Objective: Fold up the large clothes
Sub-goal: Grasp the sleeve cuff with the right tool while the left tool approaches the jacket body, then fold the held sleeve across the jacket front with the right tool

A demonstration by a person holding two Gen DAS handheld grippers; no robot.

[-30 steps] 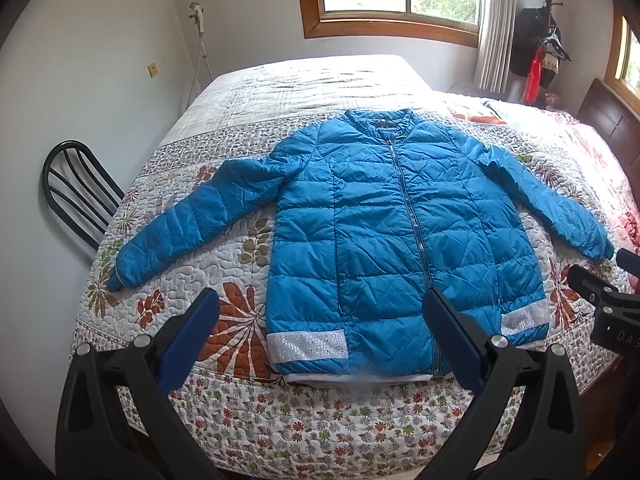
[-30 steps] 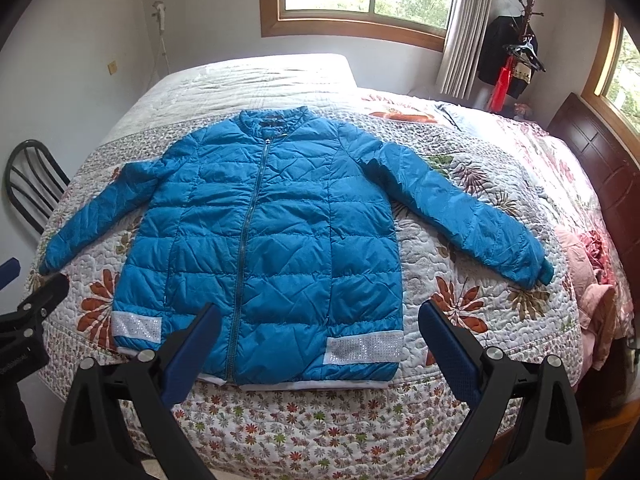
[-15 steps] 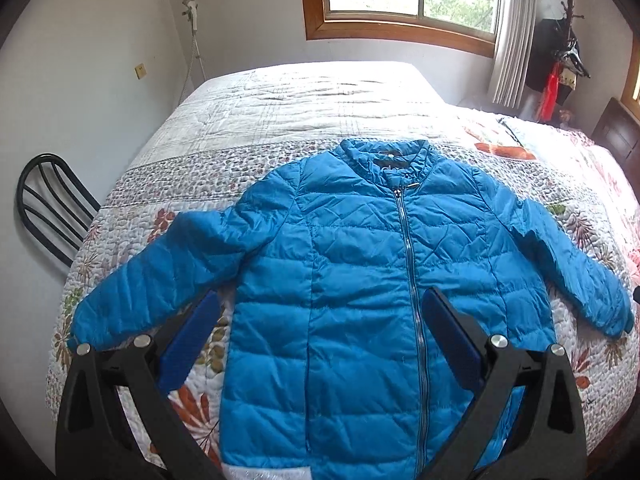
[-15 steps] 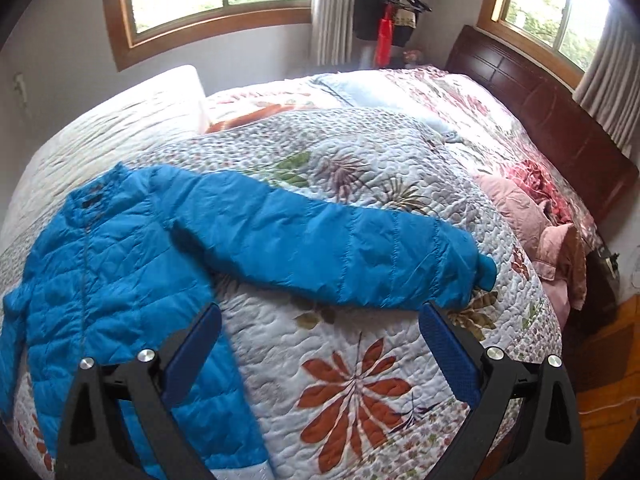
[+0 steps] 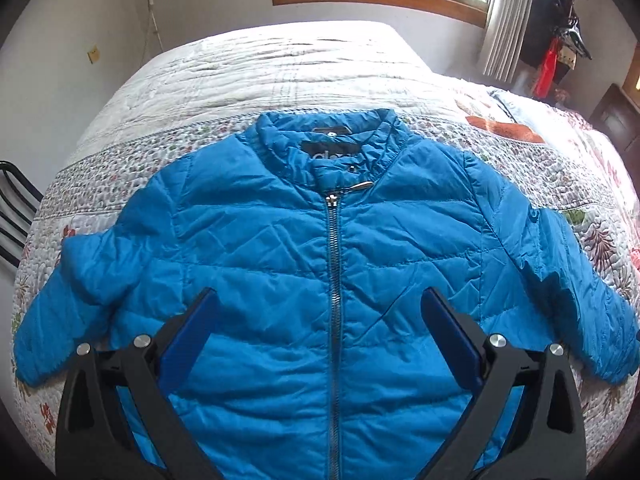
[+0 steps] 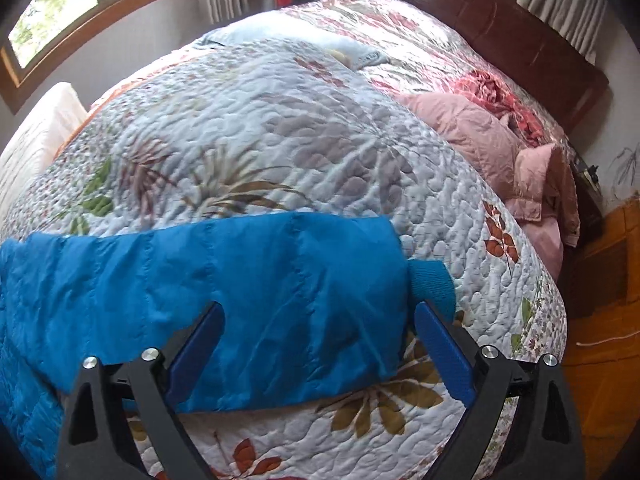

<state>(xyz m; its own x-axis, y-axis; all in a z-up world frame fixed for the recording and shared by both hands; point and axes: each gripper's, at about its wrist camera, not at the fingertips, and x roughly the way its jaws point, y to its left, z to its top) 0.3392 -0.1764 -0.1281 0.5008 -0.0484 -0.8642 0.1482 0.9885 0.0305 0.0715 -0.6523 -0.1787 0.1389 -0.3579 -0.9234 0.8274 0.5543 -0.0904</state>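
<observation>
A blue quilted jacket (image 5: 260,240) lies face up and zipped on the floral quilt (image 5: 280,72), collar toward the window and both sleeves spread out. My left gripper (image 5: 319,294) hovers over the chest with its jaws wide apart, one on each side of the zip, and nothing is held. In the right wrist view the jacket's right sleeve (image 6: 240,272) runs across the picture and ends in a knit cuff (image 6: 430,280). My right gripper (image 6: 318,308) is low over the sleeve's end. Its jaws are closing with the sleeve between them, and the pads stand clear of the fabric.
A black chair (image 5: 12,208) stands by the bed's left edge. Pink bedding (image 6: 500,148) is heaped near the dark wooden headboard (image 6: 500,20). Clothes hang on a rack (image 5: 560,40) beside the curtain. The wooden floor (image 6: 600,380) shows past the bed's right edge.
Both grippers came down and closer to the bed. The left went from the hem up over the chest. The right swung and rolled rightward to the right sleeve's end.
</observation>
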